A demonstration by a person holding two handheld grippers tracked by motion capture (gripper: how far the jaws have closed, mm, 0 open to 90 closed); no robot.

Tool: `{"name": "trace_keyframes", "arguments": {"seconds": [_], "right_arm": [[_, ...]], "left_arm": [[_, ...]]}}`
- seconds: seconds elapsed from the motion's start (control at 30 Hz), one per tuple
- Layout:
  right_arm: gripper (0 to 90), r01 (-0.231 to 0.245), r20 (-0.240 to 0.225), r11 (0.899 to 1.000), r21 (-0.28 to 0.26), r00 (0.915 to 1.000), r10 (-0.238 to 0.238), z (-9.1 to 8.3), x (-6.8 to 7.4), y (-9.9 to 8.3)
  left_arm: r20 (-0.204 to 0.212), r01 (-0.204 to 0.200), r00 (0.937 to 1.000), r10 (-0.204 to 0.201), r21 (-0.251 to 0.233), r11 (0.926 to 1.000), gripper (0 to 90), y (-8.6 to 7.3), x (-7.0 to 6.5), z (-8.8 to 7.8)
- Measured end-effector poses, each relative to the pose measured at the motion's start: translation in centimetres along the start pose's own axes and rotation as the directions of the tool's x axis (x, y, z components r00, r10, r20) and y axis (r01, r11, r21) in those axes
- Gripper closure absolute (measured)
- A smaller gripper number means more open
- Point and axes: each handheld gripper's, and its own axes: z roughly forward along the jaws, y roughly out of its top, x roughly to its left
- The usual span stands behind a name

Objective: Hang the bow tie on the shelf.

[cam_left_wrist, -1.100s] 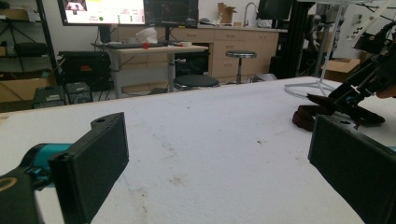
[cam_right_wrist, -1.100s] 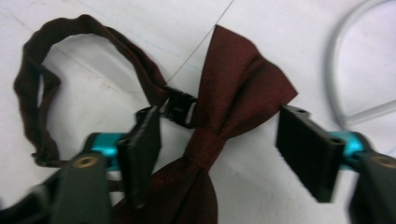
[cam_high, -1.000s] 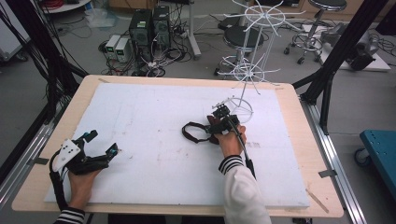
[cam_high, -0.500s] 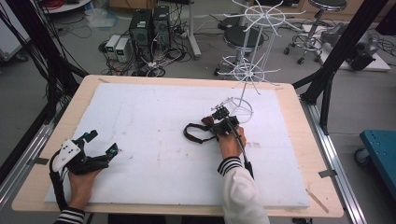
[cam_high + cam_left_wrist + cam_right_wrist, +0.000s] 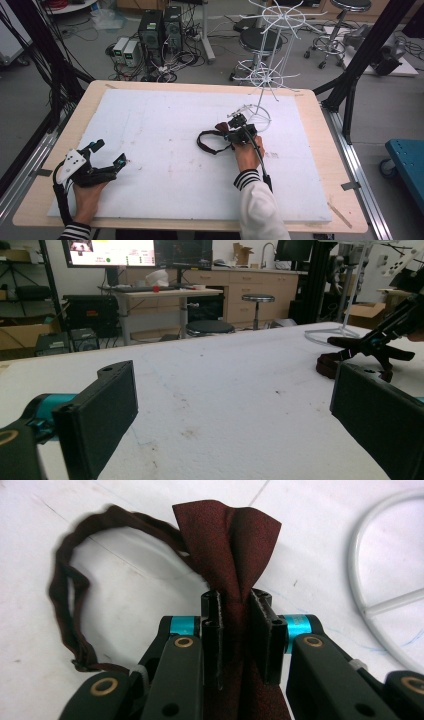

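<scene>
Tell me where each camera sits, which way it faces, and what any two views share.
High view: above the person's side, facing forward and down on the white table; both forearms, left gripper, right gripper.
Left gripper view: low, level across the table; its open jaws.
Right gripper view: looking down; jaws clamped on the dark red bow tie.
Shared: bow tie, wire stand's base ring.

The left gripper (image 5: 240, 420) holds its two black jaws wide apart above the white foam table cover (image 5: 225, 385); at far right, another black gripper (image 5: 385, 340) touches a dark brown fabric strap (image 5: 332, 365). Near them stands the round white wire stand base (image 5: 330, 335).
</scene>
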Motion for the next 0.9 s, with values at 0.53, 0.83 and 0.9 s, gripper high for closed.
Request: {"name": "trace_keyframes", "arguments": {"seconds": [0.53, 0.83, 0.9], "right_arm": [[77.1, 0.023, -0.025, 0.994, -0.109, 0.9993, -0.026, -2.4, 1.0, -0.2], [77.0, 0.013, -0.039, 0.984, -0.178, 0.999, -0.021, -4.5, 0.8, -0.8], [77.0, 0.018, -0.037, 0.979, -0.205, 0.999, -0.026, -5.4, 0.8, -1.0]], "left_arm": [[-0.001, -0.002, 1.0, 0.002, 0.001, 1.0, 5.4, 0.0, 0.0, 0.0], [0.002, -0.006, 1.0, 0.006, 0.002, 1.0, 5.5, 0.0, 0.0, 0.0], [0.001, -0.006, 1.0, 0.006, 0.002, 1.0, 5.5, 0.0, 0.0, 0.0]]}}
